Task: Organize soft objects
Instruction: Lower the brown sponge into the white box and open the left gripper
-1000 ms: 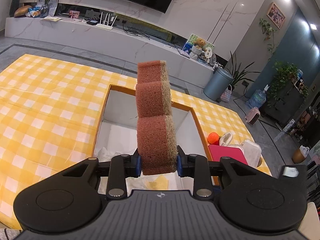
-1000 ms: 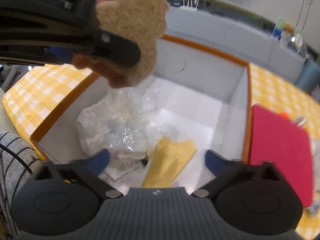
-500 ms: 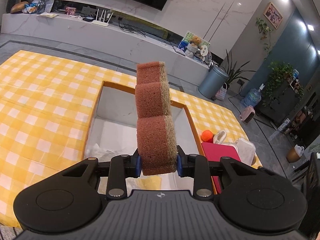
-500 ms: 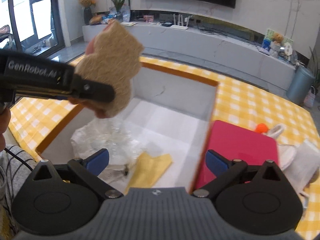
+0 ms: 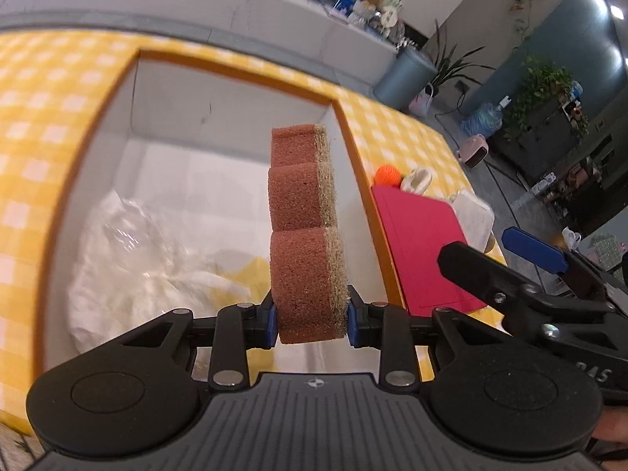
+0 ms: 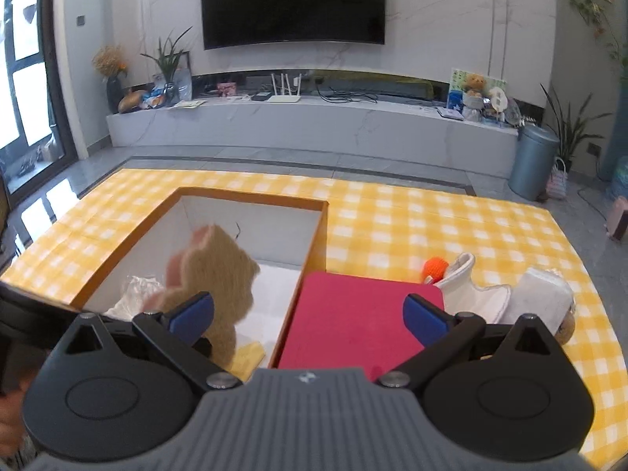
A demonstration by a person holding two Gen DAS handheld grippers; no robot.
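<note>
My left gripper (image 5: 309, 320) is shut on a brown three-lobed sponge (image 5: 304, 231) with a tan scouring side, held upright over the open orange-rimmed box (image 5: 235, 74). The sponge also shows in the right wrist view (image 6: 219, 278), low inside the box (image 6: 251, 196). My right gripper (image 6: 308, 314) is open and empty above the red board (image 6: 353, 322); it also shows at the right of the left wrist view (image 5: 510, 255). In the box lie a crumpled clear plastic bag (image 5: 129, 251) and a yellow cloth (image 5: 243, 271).
A yellow checked cloth (image 6: 431, 219) covers the table. Right of the box are the red board (image 5: 424, 243), an orange ball (image 6: 435, 267), a white sock-like item (image 6: 471, 290) and a white folded cloth (image 6: 541, 298).
My left gripper has dropped toward the box with the sponge. My right gripper has pulled back and up, away from the box to over the red board.
</note>
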